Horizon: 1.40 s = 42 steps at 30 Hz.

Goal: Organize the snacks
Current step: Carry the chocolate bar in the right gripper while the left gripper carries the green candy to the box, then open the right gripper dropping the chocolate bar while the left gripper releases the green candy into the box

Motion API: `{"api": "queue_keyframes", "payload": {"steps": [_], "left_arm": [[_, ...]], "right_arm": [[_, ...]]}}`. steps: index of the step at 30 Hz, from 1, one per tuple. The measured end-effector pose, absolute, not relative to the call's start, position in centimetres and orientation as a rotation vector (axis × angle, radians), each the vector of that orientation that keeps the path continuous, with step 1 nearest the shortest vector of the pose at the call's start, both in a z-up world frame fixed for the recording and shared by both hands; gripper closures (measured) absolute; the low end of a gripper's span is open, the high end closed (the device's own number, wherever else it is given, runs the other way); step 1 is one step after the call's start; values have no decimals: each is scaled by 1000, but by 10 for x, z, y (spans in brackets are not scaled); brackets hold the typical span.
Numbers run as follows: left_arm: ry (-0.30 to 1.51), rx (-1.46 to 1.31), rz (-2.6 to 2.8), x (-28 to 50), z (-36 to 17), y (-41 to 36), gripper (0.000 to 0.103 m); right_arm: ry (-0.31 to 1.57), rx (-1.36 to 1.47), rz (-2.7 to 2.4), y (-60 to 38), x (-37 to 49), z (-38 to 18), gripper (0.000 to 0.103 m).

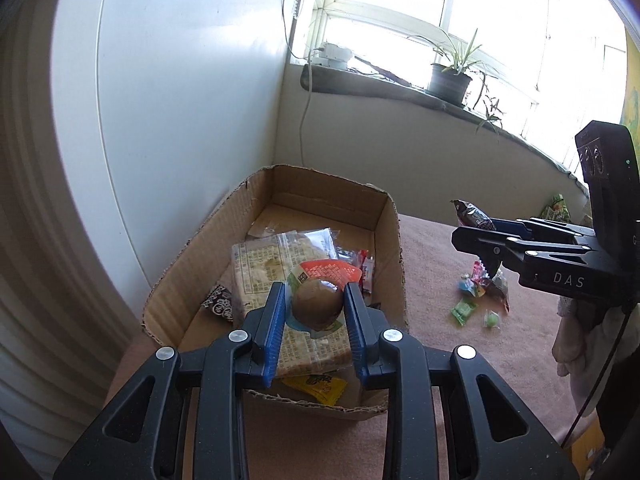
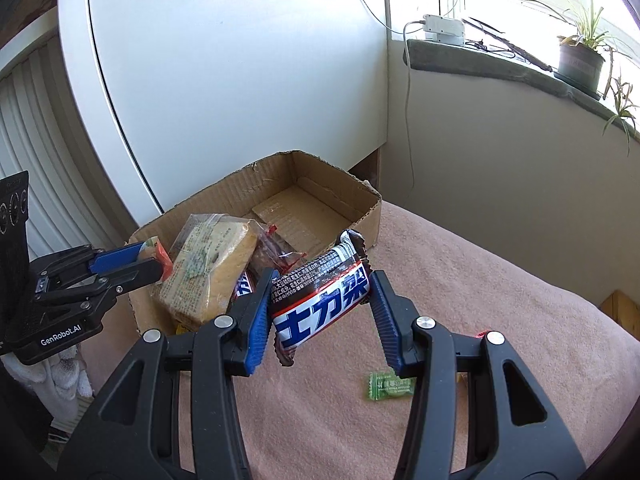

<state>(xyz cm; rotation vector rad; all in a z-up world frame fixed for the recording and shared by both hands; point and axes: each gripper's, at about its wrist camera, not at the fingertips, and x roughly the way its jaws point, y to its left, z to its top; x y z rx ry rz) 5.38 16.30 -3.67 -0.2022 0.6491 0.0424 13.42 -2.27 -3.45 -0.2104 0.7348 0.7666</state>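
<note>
My left gripper (image 1: pixel 314 292) is shut on a round brown snack in a clear and orange wrapper (image 1: pixel 318 306), held over the near half of an open cardboard box (image 1: pixel 392 240). Under it in the box lie a pack of crackers (image 1: pixel 256 268), a small dark patterned packet (image 1: pixel 220 302) and a yellow packet (image 1: pixel 316 388). My right gripper (image 2: pixel 324 280) is shut on a dark chocolate bar with a blue and white label (image 2: pixel 320 308), above the pink cloth beside the box (image 2: pixel 240 188). In the right wrist view the left gripper (image 2: pixel 154 260) hangs at the box's left corner.
Several small wrapped candies (image 1: pixel 480 292) lie on the pink cloth (image 2: pixel 500 280) right of the box, and a green candy (image 2: pixel 386 386) sits under my right fingers. A white cabinet (image 2: pixel 240 80) stands behind the box. A potted plant (image 1: pixel 450 80) stands on the windowsill.
</note>
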Motion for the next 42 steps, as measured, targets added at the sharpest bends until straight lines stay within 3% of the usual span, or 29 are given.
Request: {"api": "queue_keyframes", "payload": {"steps": [37, 42], "left_arm": [[677, -214, 169, 61, -41, 198, 75], [674, -200, 165, 61, -41, 194, 69]], "right_arm": [[770, -254, 847, 63, 163, -53, 54], [749, -256, 849, 63, 161, -50, 53]]}}
